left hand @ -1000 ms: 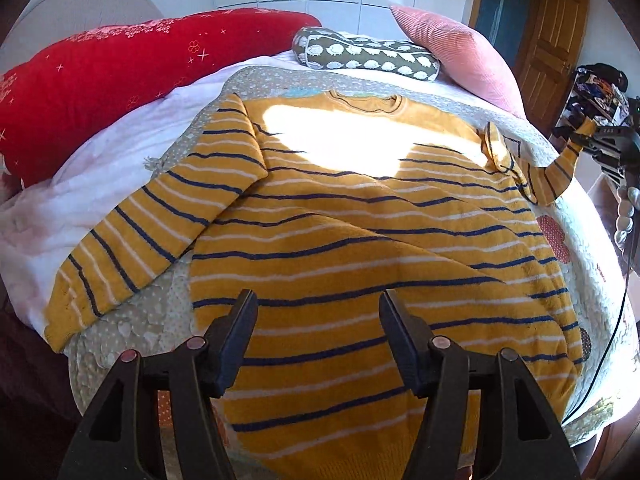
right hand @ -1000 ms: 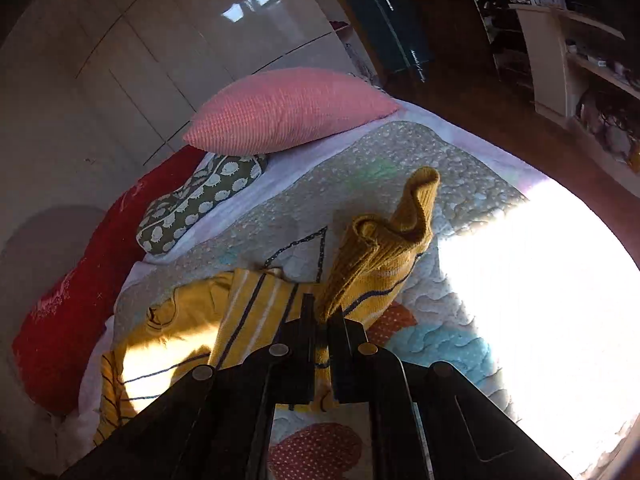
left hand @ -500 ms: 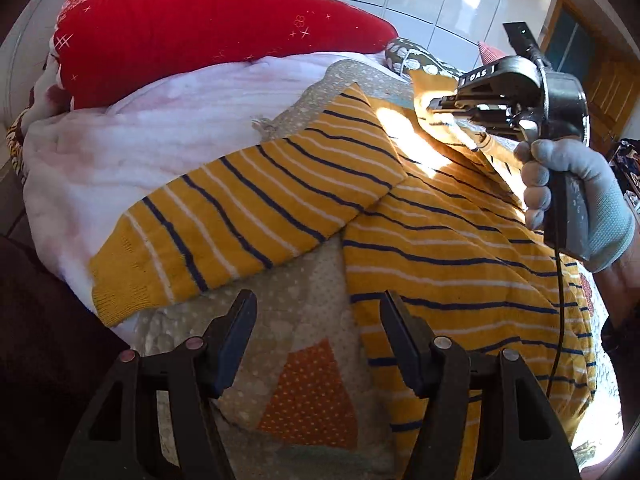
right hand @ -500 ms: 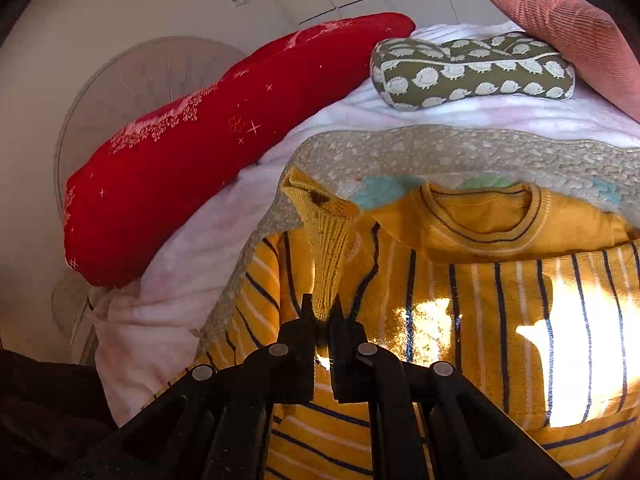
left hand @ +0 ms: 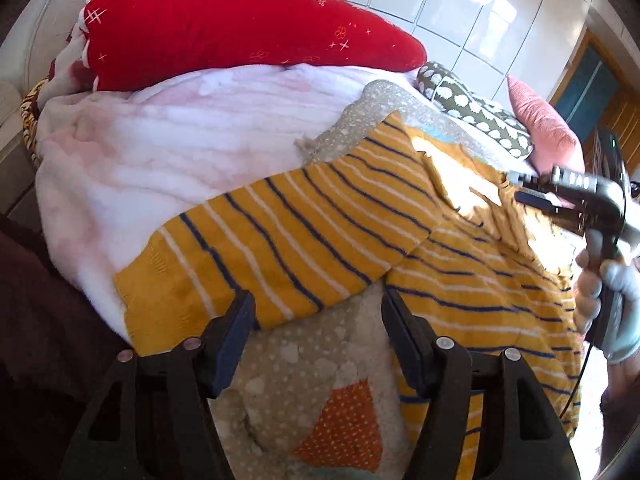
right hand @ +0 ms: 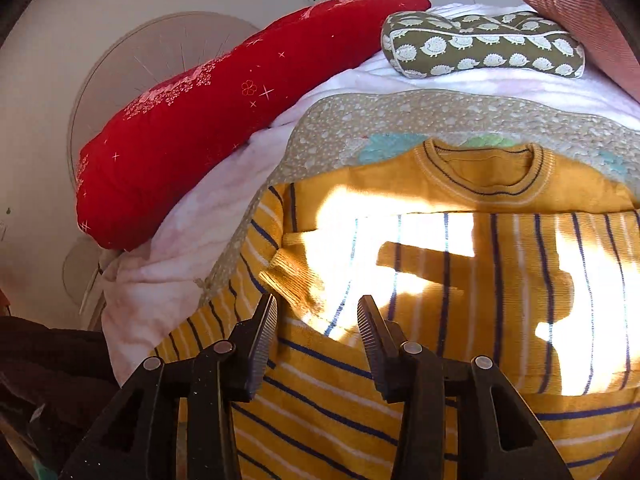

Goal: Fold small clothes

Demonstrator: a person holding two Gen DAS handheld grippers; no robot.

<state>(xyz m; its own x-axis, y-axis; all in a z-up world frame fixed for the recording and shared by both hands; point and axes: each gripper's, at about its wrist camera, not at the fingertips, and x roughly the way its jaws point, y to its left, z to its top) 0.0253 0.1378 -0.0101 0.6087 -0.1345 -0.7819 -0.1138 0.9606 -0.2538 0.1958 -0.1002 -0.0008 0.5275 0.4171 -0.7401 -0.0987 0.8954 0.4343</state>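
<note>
Nearest, the left hand-held gripper (left hand: 318, 334) hovers with its jaws apart and opening, nothing between them. Its left fingertip (left hand: 240, 312) sits over the lower edge of the sweater's spread sleeve (left hand: 260, 252); its right fingertip (left hand: 394, 310) sits at the edge of the sweater body.

The right hand-held gripper (right hand: 316, 322) also has its jaws apart and opening. The pads do not press on anything. A folded sleeve cuff (right hand: 292, 276) lies loose on the sweater just beyond the fingertips. In the left wrist view, this gripper (left hand: 532, 190) appears blurred at the right, held by a gloved hand (left hand: 612, 308).

The sweater (right hand: 460, 280) is yellow with dark and white stripes. It lies flat, front up, on a patterned quilt (left hand: 304, 380) on the bed. One sleeve is spread out to the side, reaching onto a pink blanket (left hand: 180, 148). The other sleeve is folded across the chest, below the collar (right hand: 484, 172). Sunlight patches fall across the chest.

Farther back, a red pillow (right hand: 200, 132) lies along the blanket. A green hedgehog-print cushion (right hand: 480, 48) and a pink cushion (left hand: 540, 128) lie at the far end of the bed.
</note>
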